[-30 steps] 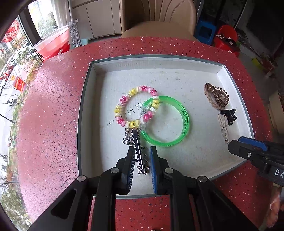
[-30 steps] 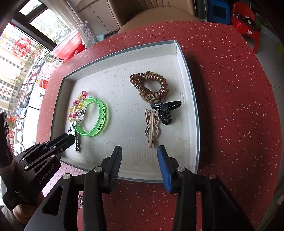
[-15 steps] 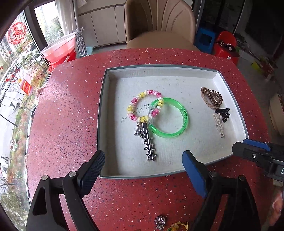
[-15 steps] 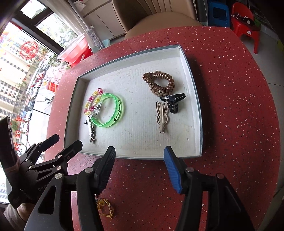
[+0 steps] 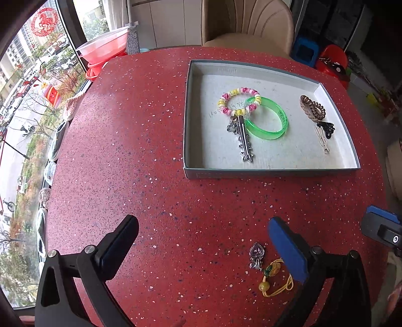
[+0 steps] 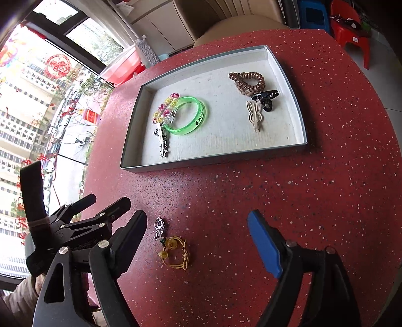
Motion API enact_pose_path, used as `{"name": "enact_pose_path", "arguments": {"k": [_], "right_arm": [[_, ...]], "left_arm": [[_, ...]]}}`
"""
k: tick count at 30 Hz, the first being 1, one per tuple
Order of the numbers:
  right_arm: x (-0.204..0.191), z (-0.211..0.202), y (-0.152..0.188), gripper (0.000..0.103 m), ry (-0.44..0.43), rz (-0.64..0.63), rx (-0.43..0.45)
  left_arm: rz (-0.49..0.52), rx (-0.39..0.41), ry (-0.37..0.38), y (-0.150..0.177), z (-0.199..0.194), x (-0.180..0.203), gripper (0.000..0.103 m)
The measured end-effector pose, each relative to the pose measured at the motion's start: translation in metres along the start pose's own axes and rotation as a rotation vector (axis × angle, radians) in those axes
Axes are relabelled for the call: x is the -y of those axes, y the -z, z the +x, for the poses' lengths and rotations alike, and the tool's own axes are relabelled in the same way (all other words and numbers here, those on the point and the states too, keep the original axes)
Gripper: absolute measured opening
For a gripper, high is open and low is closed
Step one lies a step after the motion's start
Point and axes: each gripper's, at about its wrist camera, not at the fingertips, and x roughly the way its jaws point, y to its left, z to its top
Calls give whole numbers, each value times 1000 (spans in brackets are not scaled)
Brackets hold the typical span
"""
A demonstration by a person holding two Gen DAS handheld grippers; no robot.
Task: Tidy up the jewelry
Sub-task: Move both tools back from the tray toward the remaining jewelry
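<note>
A grey tray point(image 5: 271, 173) on the red table holds a beaded bracelet point(image 5: 226, 100), a green bangle point(image 5: 281, 118), a silver hair clip point(image 5: 243, 140), a brown spiral hair tie point(image 5: 311, 109), a black claw clip point(image 5: 325, 127) and a beige bunny clip point(image 5: 322, 140). A silver pendant point(image 6: 159, 226) and a yellow cord bracelet point(image 6: 174, 254) lie loose on the table near the front edge. My left gripper point(image 5: 202, 226) stands wide open and holds nothing. The jaws of my right gripper point(image 6: 197, 218) are opening above the pendant and cord, touching neither.
A tan chair point(image 5: 247, 22) stands behind the table. A pink basin point(image 5: 103, 50) sits by the window on the left. Red and blue stools point(image 6: 351, 25) are at the back right. The table's round edge drops off on the left and right.
Both grippers have pulled back from the tray toward the table's near edge. The left let go of the silver clip and opened wide. The right jaws widened. Pendant and cord came into view.
</note>
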Motion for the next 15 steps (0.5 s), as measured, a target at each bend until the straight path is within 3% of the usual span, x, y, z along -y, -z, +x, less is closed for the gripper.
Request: {"name": "enact_pose_path", "arguments": {"k": [2,6,10,15], "right_arm": [[-3,1,10,103,4,-4,-2],[-7,4,29,103,-5,10,-8],[-16,9,40,103,53,-10,-32],[-18,14,57,103,116,-32,-77]], "left_arm": [[20,-6,-10,8,-2,-4,103],[58,-9,-40,21,-8,-8,103],[48,3,-99,31,-10,-19,103],[46,-64,-71,45,-1,-30,103]]}}
